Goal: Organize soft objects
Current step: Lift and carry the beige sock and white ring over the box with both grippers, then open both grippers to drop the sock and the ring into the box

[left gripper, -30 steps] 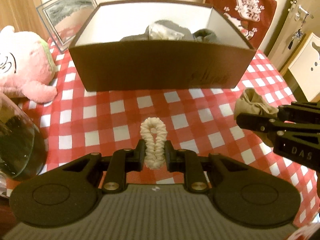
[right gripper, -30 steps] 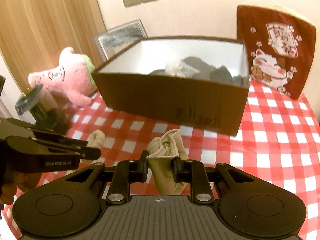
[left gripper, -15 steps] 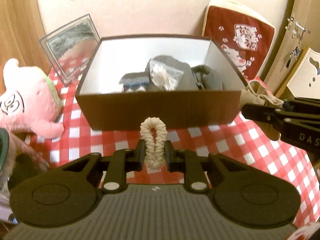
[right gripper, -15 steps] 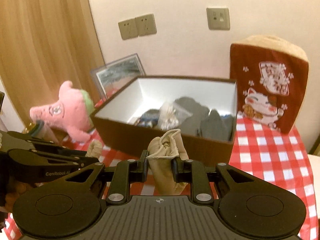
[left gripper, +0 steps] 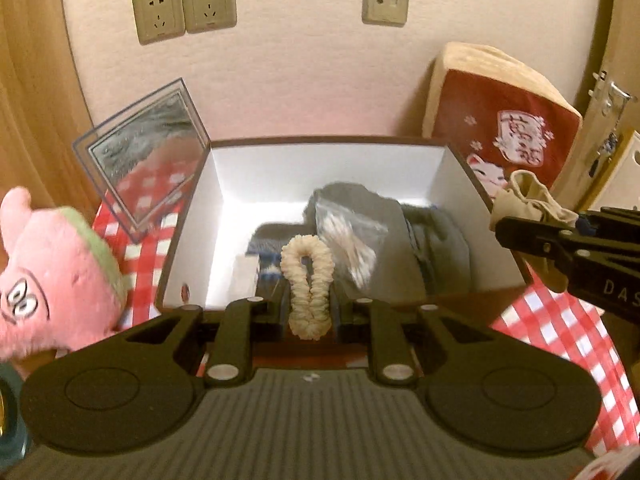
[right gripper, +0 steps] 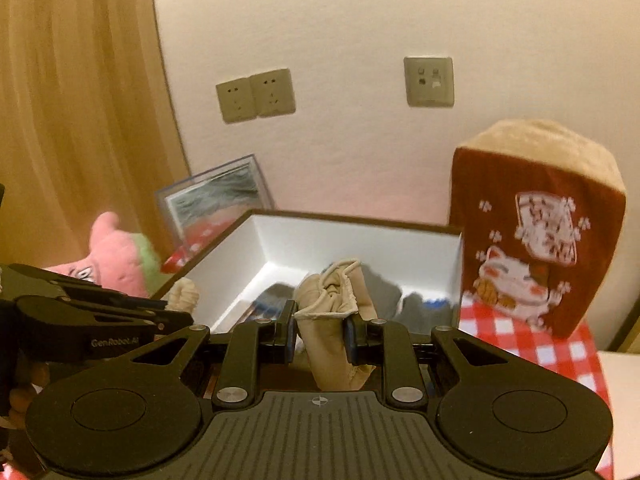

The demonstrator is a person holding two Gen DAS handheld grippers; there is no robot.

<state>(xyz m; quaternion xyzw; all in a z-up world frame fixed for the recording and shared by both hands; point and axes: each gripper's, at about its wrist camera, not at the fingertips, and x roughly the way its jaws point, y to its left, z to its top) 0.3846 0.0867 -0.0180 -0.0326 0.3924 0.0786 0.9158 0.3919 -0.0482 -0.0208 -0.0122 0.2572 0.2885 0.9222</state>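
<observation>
Above the near wall of the box (left gripper: pixel 460 184), we see the left hand-held gripper (left gripper: pixel 309 314) clamped on a cream scrunchie (left gripper: pixel 306 280). Right of it, by the box's right wall, the right hand-held gripper (right gripper: pixel 320 332) pinches a beige sock (right gripper: pixel 336 320). Grey clothes (left gripper: pixel 400 248) lie inside the box. A pink plush toy (left gripper: pixel 52 276) sits left of the box on the checked counter (left gripper: pixel 560 328).

Both wrist fisheyes look forward and down along their own fingers, close over the near rim of the brown box (left gripper: pixel 496 294) (right gripper: pixel 208 258). Left view sits left, right view right. Shared: box, wall sockets (left gripper: pixel 185 8) (right gripper: pixel 256 94), cat cushion (left gripper: pixel 506 136) (right gripper: pixel 536 232).
</observation>
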